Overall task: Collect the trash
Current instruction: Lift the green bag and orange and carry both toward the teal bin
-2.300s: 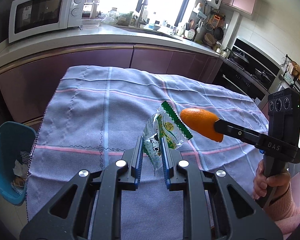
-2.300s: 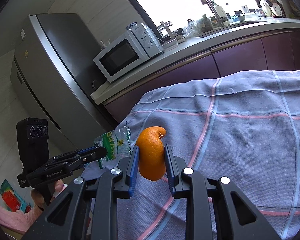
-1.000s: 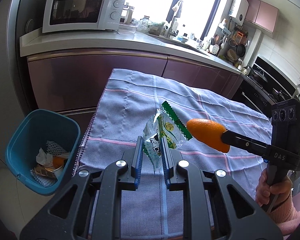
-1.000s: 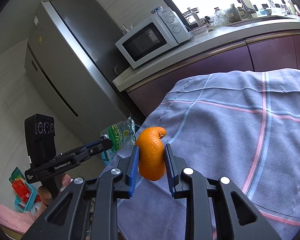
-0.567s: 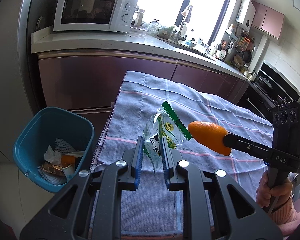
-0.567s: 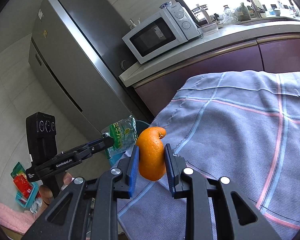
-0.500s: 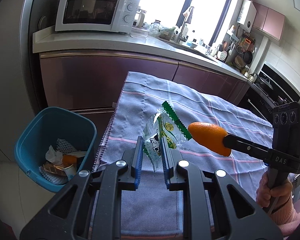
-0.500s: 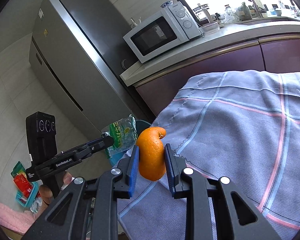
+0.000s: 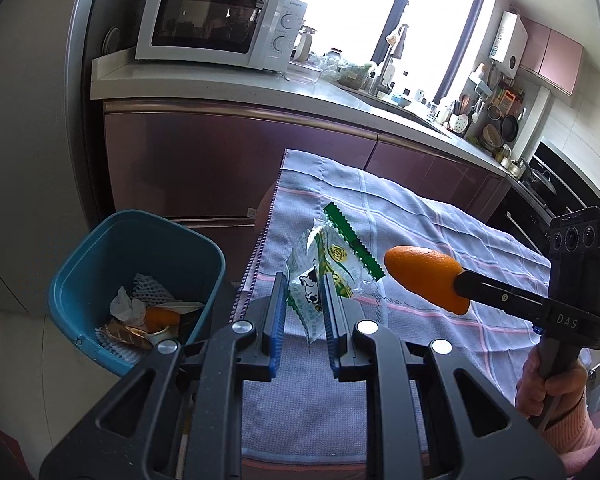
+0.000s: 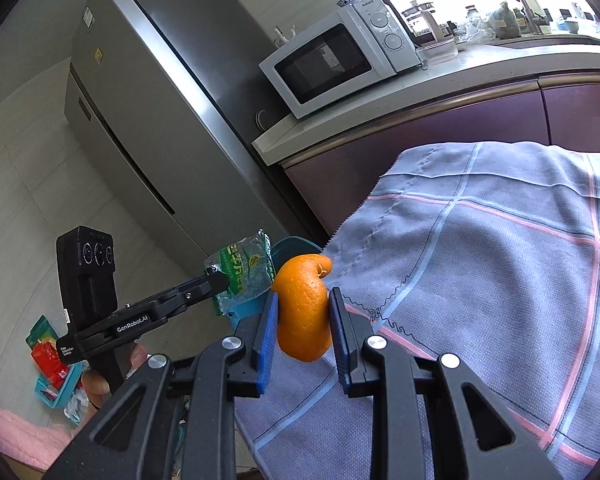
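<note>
My left gripper [image 9: 303, 294] is shut on a crumpled green and clear snack wrapper [image 9: 328, 264], held in the air over the left edge of the cloth-covered table [image 9: 420, 220]. To its right, my right gripper [image 10: 303, 312] is shut on a piece of orange peel [image 10: 305, 308]; the same orange peel [image 9: 424, 278] shows in the left wrist view. A teal trash bin [image 9: 100, 248] stands on the floor left of the table, with paper, foam net and peel inside. From the right wrist, the wrapper [image 10: 244, 270] partly hides the bin [image 10: 292, 246].
A purple cabinet run [image 9: 228, 148] with a white microwave [image 9: 216, 24] on its counter stands behind the bin. A steel fridge [image 10: 160, 120] rises at the left. Colourful packets [image 10: 48, 356] lie on the floor by a pink fabric. A hand [image 9: 548, 384] grips the right tool.
Both grippers have shifted left along the table with their loads; the bin has come further into the left wrist view and nearer. Neither grip has changed.
</note>
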Tool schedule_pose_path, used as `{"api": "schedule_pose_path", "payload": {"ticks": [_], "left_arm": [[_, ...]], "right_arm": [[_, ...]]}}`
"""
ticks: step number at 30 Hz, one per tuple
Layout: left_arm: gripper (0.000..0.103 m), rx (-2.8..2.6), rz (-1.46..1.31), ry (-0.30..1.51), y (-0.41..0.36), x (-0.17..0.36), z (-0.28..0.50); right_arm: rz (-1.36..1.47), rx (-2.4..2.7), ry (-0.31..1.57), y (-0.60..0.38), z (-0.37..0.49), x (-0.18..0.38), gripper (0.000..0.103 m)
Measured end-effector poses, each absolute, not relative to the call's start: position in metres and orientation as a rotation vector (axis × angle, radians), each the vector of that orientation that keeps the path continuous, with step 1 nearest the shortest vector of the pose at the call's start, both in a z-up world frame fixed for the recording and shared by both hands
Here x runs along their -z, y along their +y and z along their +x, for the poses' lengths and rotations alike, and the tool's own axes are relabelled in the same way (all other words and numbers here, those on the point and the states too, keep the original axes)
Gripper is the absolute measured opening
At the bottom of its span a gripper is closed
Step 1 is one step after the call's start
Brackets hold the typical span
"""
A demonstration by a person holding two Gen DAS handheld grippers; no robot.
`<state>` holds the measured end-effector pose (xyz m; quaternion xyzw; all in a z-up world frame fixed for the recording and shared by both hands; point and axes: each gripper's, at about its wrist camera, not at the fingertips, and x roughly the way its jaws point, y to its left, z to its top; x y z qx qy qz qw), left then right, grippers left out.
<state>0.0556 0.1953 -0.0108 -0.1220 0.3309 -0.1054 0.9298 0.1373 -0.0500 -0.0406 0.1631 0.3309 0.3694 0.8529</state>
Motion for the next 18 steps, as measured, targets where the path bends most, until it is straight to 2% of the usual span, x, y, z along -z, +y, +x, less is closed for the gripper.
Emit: {"api": "schedule_pose_path", "payload": {"ticks": [18], "left_arm": [[0.018, 0.180, -0.270, 0.673, 0.216, 0.013, 0.051]], "right_arm": [[0.320, -0.816, 0.711, -0.026, 0.143, 0.037, 0.024]]}}
